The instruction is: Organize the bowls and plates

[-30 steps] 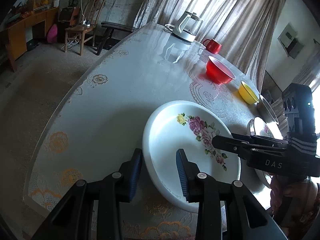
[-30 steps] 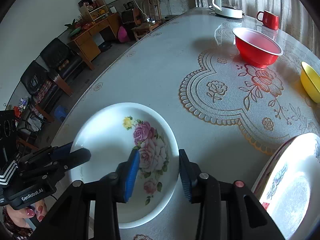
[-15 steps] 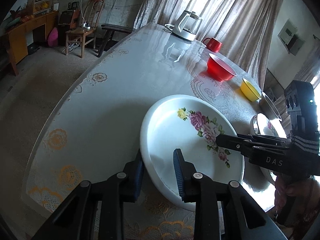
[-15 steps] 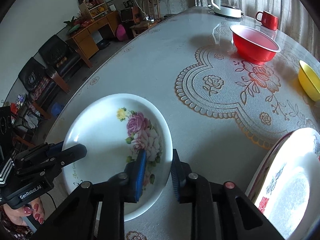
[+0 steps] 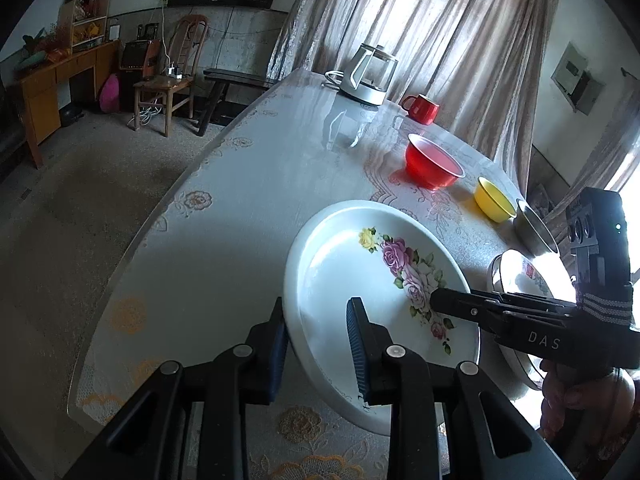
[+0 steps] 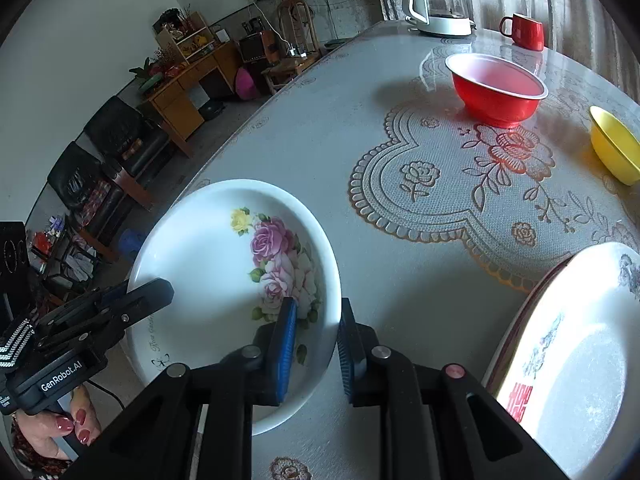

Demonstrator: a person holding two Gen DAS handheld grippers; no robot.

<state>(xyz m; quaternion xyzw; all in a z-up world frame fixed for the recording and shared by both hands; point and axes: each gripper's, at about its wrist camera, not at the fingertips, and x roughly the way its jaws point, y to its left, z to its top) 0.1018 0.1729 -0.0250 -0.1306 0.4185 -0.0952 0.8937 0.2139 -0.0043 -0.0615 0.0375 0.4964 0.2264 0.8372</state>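
Left wrist view: left hand-held gripper (image 5: 316,344) narrowed onto the near rim of the flowered plate (image 5: 352,264), one blue pad outside the rim, the other inside, plate tilted with its near edge raised off the table (image 5: 224,216). Across the plate to the right, right hand-held gripper (image 5: 440,302) reaching in over the opposite rim, a hand (image 5: 568,404) below its body. Ahead and right of the fingers: red bowl (image 5: 434,164), then yellow bowl (image 5: 494,200), then a metal bowl (image 5: 534,230), in a line. Farther ahead, kettle (image 5: 368,76) and red mug (image 5: 422,109). Right of the flowered plate, partly behind the other gripper, a second plate (image 5: 528,280). Right wrist view: right hand-held gripper (image 6: 318,334) with jaws closing on the right rim of the flowered plate (image 6: 208,256), rim between the pads, left pad over the printed roses, right pad outside; contact not fully clear. Left hand-held gripper (image 6: 160,288) at the far-left rim, hand (image 6: 60,432) with painted nails underneath. Just right of the fingers, second plate (image 6: 580,360) flat on the table (image 6: 320,128). Ahead and right, red bowl (image 6: 496,92), yellow bowl (image 6: 612,148); beyond them red mug (image 6: 524,32) and kettle (image 6: 438,0).
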